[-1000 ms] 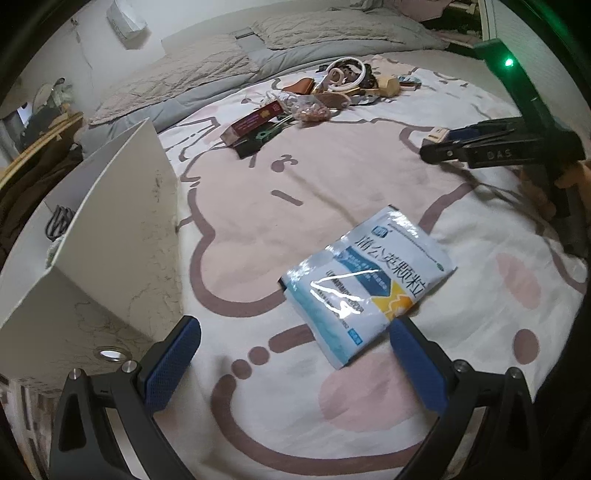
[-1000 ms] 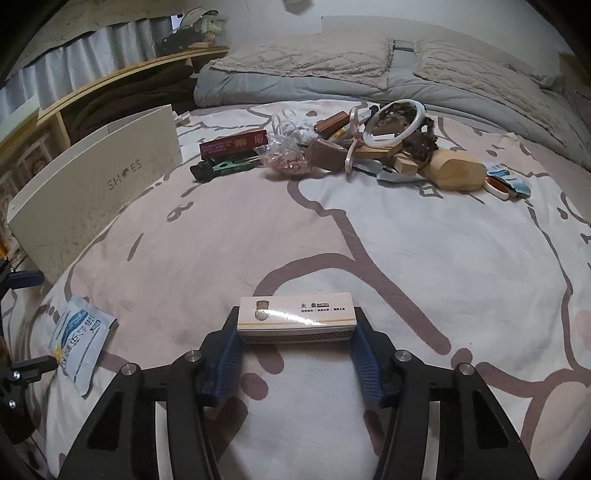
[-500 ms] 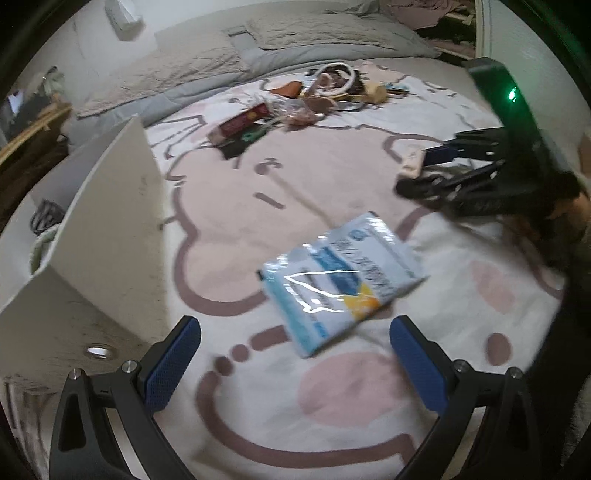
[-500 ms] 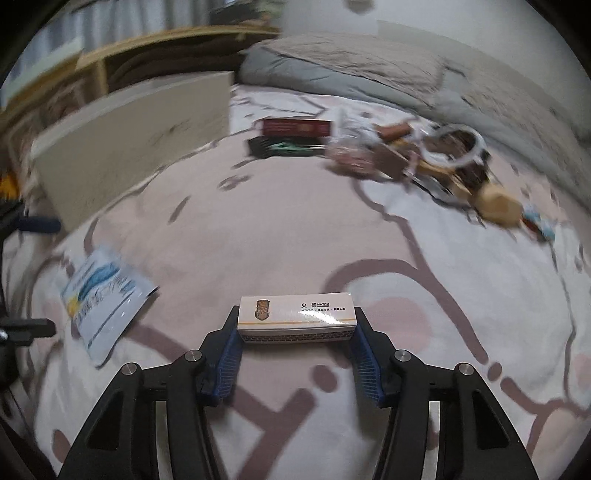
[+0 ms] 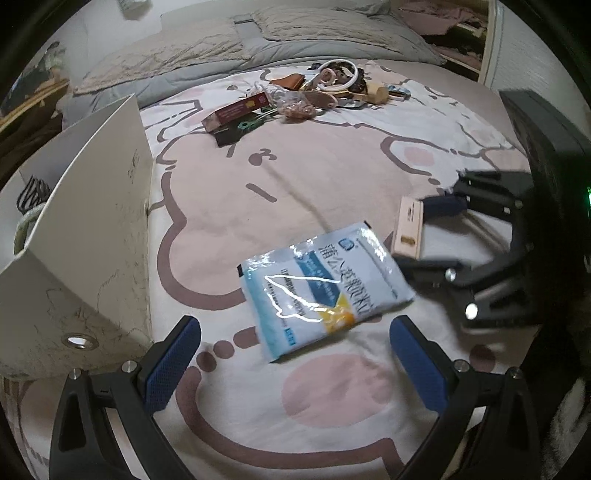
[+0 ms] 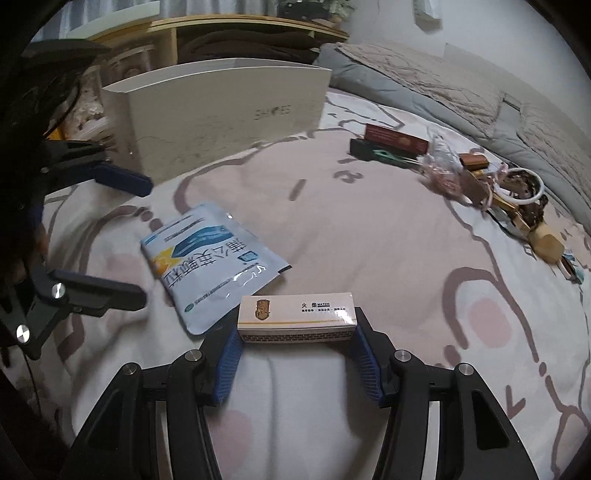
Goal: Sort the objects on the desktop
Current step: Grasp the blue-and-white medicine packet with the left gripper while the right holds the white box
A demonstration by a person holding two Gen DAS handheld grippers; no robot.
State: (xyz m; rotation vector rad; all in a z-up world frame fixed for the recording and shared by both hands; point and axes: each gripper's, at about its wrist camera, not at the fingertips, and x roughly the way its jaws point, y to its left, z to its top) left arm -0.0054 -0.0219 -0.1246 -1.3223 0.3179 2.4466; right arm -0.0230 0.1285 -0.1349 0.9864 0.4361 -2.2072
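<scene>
My right gripper (image 6: 297, 354) is shut on a cream matchbox (image 6: 297, 317), held just above the bedspread; it also shows in the left wrist view (image 5: 408, 230). A blue-and-white medicine sachet (image 5: 325, 286) lies flat on the bedspread, just ahead of my open, empty left gripper (image 5: 295, 354), and just left of the matchbox in the right wrist view (image 6: 210, 266). A white shoebox (image 5: 85, 229) stands open at the left, also seen in the right wrist view (image 6: 229, 110).
A heap of small objects (image 5: 317, 88) lies at the far side of the bedspread: a red box (image 6: 395, 136), a black item, a plastic bag, a white ring (image 6: 521, 184), wooden pieces. Grey pillows lie behind. A wooden shelf (image 6: 240, 33) stands beyond the shoebox.
My right gripper has swung left with the matchbox, closing in beside the sachet and toward the shoebox. The left gripper has shifted slightly and stays open over the sachet.
</scene>
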